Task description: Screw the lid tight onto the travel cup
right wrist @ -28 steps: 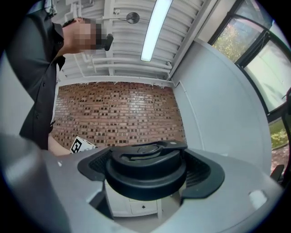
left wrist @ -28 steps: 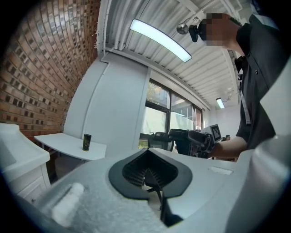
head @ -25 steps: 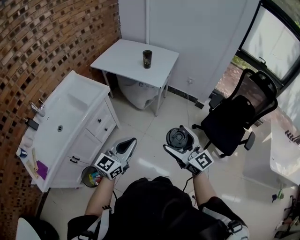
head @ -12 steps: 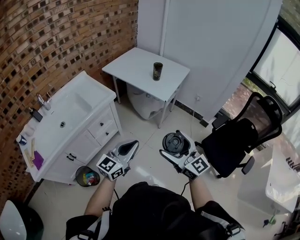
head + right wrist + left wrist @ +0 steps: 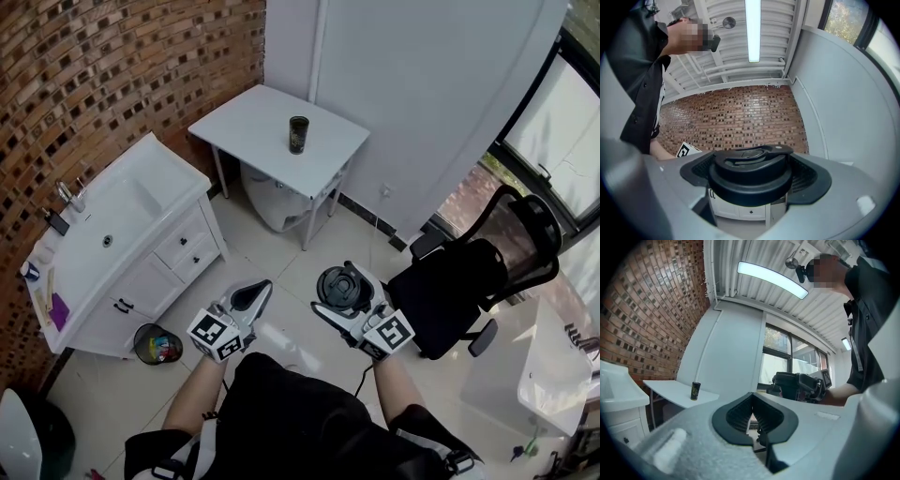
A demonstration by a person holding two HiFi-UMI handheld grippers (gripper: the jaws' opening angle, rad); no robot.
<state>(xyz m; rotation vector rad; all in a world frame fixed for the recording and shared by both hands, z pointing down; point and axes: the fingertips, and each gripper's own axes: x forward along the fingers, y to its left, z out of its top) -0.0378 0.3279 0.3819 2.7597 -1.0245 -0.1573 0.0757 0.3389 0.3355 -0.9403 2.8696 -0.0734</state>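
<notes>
Lid (clamped in right tool) shows further left than before

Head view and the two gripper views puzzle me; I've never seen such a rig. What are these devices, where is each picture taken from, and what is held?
The head view looks down from the head of a person. Each hand holds a pair of tongs, and each gripper view looks along one pair. The left tongs are shut and empty. The right tongs grip a black lid. The travel cup stands far off on a white table, without its lid.
</notes>
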